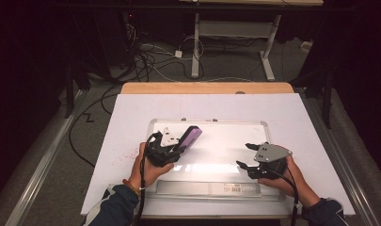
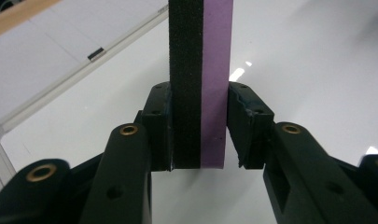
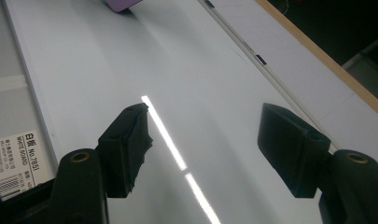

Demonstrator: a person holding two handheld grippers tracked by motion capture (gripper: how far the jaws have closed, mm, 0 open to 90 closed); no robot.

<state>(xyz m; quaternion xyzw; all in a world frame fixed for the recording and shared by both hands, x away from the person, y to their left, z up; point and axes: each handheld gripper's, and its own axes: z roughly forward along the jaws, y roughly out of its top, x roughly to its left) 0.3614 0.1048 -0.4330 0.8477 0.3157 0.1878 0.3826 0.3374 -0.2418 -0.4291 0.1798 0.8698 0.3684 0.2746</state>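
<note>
Left gripper (image 2: 198,135): nearest the lens, jaws clamped on the eraser (image 2: 200,79), a purple block with black felt, held over the left part of the whiteboard (image 1: 226,141).
Right gripper (image 1: 252,157): jaws apart, holding nothing, over the whiteboard's right part.
Step, as judged: eraser gripped, wiping about to begin. Next: lower the felt flat onto the whiteboard and sweep.

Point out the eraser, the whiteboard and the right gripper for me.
eraser (image 2: 217,70), left gripper view, purple side.
whiteboard (image 1: 226,141), high view, bare white surface.
right gripper (image 3: 205,140), right gripper view, midway between its open jaws.
</note>
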